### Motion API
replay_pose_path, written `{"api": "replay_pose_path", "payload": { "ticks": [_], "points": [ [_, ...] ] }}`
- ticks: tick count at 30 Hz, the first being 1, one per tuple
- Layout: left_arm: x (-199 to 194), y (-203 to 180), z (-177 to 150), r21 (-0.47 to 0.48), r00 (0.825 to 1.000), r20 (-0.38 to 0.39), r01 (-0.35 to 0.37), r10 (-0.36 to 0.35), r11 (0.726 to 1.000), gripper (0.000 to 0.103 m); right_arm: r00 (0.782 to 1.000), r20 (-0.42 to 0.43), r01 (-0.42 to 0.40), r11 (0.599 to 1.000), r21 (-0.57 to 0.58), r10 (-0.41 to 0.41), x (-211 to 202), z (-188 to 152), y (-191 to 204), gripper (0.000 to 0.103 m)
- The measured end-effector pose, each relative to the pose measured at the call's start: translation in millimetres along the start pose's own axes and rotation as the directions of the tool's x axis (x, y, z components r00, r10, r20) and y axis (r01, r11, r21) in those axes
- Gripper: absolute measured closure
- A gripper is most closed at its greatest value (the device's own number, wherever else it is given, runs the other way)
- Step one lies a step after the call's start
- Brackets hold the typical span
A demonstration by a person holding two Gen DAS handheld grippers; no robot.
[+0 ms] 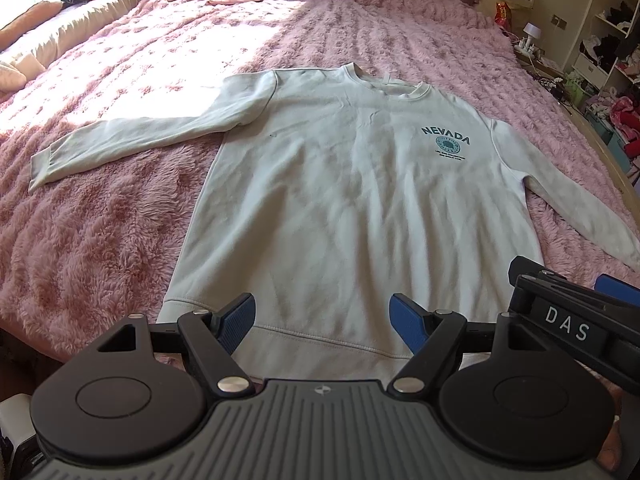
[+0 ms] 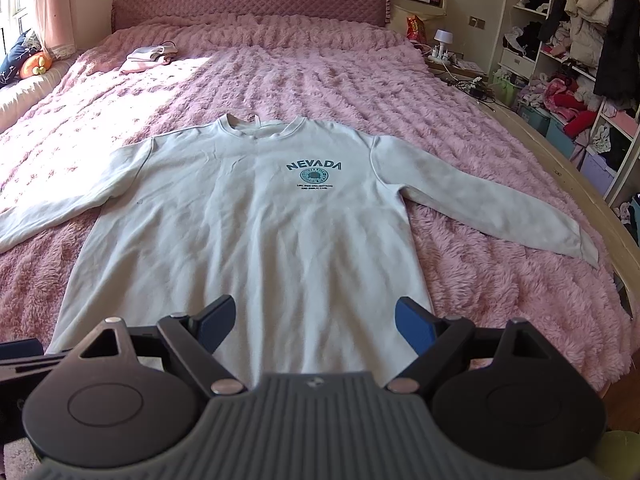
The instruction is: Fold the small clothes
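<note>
A pale grey-green sweatshirt (image 1: 340, 184) with a "NEVADA" print lies flat, front up, on the pink fluffy bedspread (image 1: 120, 208), both sleeves spread out. It also shows in the right wrist view (image 2: 248, 220). My left gripper (image 1: 322, 320) is open and empty, just above the sweatshirt's bottom hem. My right gripper (image 2: 314, 324) is open and empty above the hem's right part. The right gripper's body shows at the right edge of the left wrist view (image 1: 576, 312).
A small pile of folded light clothes (image 2: 150, 56) lies far back on the bed. Pillows and an orange toy (image 2: 36, 66) sit at the left. The wooden bed edge (image 2: 592, 184), a bedside lamp (image 2: 442, 38) and cluttered shelves (image 2: 560, 60) are on the right.
</note>
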State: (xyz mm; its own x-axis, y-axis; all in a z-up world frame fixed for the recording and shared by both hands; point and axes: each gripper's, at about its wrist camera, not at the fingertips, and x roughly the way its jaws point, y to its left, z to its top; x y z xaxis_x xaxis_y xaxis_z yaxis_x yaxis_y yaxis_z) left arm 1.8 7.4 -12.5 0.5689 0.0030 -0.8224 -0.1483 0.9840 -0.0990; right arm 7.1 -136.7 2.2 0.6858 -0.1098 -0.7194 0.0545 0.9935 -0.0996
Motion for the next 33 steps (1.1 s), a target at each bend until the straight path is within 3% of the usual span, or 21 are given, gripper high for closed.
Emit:
{"api": "replay_pose_path", "payload": {
  "ticks": [33],
  "points": [
    [-2.7,-3.6,2.4,-0.002,1.0,0.0,0.0,0.0,1.0,0.014,1.0,0.013,0.014,1.0,-0.005,-0.014,-4.9,3.2,-1.3,0.02]
  ]
}}
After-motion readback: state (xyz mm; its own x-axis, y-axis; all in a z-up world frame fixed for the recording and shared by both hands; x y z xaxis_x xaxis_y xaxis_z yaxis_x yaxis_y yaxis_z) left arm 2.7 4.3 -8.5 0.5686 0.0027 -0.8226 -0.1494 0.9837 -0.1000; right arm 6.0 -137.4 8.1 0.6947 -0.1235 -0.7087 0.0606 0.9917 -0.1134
